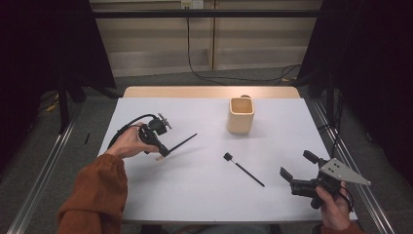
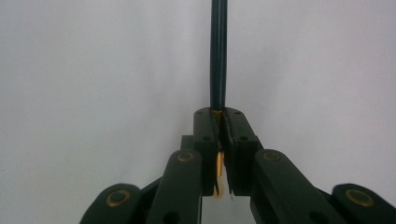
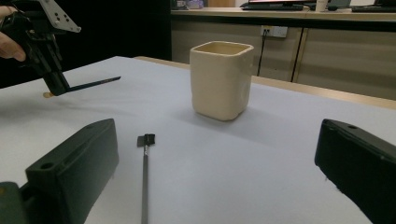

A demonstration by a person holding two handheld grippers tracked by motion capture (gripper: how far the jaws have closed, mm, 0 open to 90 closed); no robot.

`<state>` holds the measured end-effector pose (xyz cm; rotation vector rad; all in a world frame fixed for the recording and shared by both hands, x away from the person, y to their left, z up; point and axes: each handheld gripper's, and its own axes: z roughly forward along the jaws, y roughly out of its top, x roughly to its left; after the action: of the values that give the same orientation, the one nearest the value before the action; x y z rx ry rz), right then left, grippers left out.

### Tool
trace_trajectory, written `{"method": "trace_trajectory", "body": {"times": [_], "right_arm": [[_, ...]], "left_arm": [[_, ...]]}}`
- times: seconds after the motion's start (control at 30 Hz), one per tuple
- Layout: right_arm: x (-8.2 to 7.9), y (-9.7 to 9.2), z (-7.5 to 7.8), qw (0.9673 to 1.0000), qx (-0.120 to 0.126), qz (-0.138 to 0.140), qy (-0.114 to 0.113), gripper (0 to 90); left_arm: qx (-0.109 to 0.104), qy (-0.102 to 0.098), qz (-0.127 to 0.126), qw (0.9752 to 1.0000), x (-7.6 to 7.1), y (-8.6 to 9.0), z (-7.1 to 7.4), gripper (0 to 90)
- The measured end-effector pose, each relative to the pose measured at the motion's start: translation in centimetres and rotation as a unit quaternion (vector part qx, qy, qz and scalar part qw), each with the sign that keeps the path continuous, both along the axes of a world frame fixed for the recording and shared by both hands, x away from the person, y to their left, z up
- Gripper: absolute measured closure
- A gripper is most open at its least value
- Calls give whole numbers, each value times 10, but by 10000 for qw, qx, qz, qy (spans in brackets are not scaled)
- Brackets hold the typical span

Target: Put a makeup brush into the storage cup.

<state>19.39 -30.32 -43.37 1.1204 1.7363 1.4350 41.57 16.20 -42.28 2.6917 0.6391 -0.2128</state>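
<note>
- In the high view, the left gripper (image 1: 164,151) is held by the left hand (image 1: 127,142) over the left part of the white table (image 1: 204,195); its jaws are closed on a thin dark stick (image 1: 182,143), which slants away to the right and far side.
- The left gripper view shows what the high view cannot: the two jaws are pressed nearly together on the dark stick (image 2: 218,56), and a yellowish end of it is seen between them, near the bottom of the picture.
- In the right gripper view, the left gripper (image 3: 52,81) is seen at far left, with the stick (image 3: 93,84) lifted just above the table surface and a pale tip poking out behind the jaws.
- The right gripper (image 1: 299,170) is held by the right hand (image 1: 333,207) at the near right corner; its jaws are spread wide and nothing is held between them.
- A second dark stick with a small black head (image 1: 243,169) lies flat on the table between the two grippers; in the right gripper view this second stick (image 3: 145,177) lies between the spread jaws, farther off.
- A cream square cup (image 1: 241,115) stands upright toward the far side of the table; its hollow inside is visible from above, while the right gripper view shows the cup (image 3: 220,84) from the side.
</note>
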Motion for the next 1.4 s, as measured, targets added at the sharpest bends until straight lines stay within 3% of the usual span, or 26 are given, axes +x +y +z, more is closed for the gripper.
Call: {"method": "trace_trajectory", "body": {"times": [0.03, 0.07, 0.1, 0.13, 0.2, 0.23, 0.27, 0.33, 0.37, 0.43, 0.47, 0.67, 0.77, 0.8, 0.87, 0.93, 0.97, 1.07, 1.13, 1.17, 1.33, 1.37, 1.4], "right_arm": [[0, 0, 0, 10000, -6, -7, -1, 0], [0, 0, 0, 10000, -35, -2, -9, 0], [0, 0, 0, 10000, -26, -5, -7, 0], [0, 0, 0, 10000, -25, -6, -6, 0], [0, -1, 0, 10000, -47, 5, -10, 0], [0, 0, 0, 10000, -42, 1, -7, 0], [0, 0, 0, 10000, -35, -7, -5, 0], [0, 0, 0, 10000, -42, -3, -9, 0], [0, 0, 0, 10000, -37, -1, -11, 0], [0, -1, 0, 10000, -45, 10, -17, 0], [0, -1, 0, 10000, -25, 20, -21, 0], [0, 0, 0, 10000, -2, 0, -14, 0], [0, 0, 0, 10000, 2, 8, -18, 0], [0, 0, 0, 10000, 2, 8, -18, 0], [0, 0, 0, 10000, 5, -12, -12, 0], [0, 0, 0, 10000, 5, -13, -14, 0], [0, 0, 0, 10000, -4, -4, -19, 0], [0, 0, 0, 10000, -5, 4, -29, 0], [0, 0, 0, 10000, -21, 10, -14, 0], [0, 0, 0, 10000, -20, 7, -11, 0], [0, 0, 0, 10000, 5, -17, -15, 0], [0, 0, 0, 10000, 9, -17, -14, 0], [0, 0, 0, 10000, 6, -20, -14, 0]], "left_arm": [[-143, 39, 123, 9998, -2, 1, 0, 847], [-172, 2, 33, 9998, -1, 3, 1, 847], [-259, -23, 164, 9995, -4, 3, 1, 847], [-247, -113, 18, 9996, -4, 5, 2, 847], [-305, -184, 29, 9994, -5, 6, 2, 847], [-478, -241, 53, 9986, -7, 8, 5, 847], [-651, -294, 249, 9971, -9, 8, 5, 847], [-635, -318, 102, 9974, -8, 11, 8, 847], [-882, -370, 363, 9947, -12, 11, 9, 847], [-892, -399, 332, 9947, -13, 12, 11, 847], [-1002, -486, 330, 9932, -15, 14, 14, 847], [-1170, -701, 474, 9895, -23, 16, 14, 847], [-1413, -819, 583, 9849, -25, 20, 13, 847], [-1413, -819, 583, 9849, -25, 20, 13, 847], [-1601, -920, 655, 9806, -27, 24, 14, 847], [-1683, -886, 693, 9793, -27, 26, 14, 847], [-1735, -988, 812, 9765, -26, 30, 13, 846], [-1768, -1061, 888, 9745, -28, 33, 11, 846], [-1875, -1141, 964, 9708, -30, 35, 11, 847], [-1875, -1141, 964, 9708, -30, 35, 11, 846], [-2136, -1353, 1146, 9607, -34, 37, 14, 847], [-2136, -1353, 1146, 9607, -34, 37, 14, 847], [-2282, -1432, 1214, 9553, -36, 38, 16, 846]]}}
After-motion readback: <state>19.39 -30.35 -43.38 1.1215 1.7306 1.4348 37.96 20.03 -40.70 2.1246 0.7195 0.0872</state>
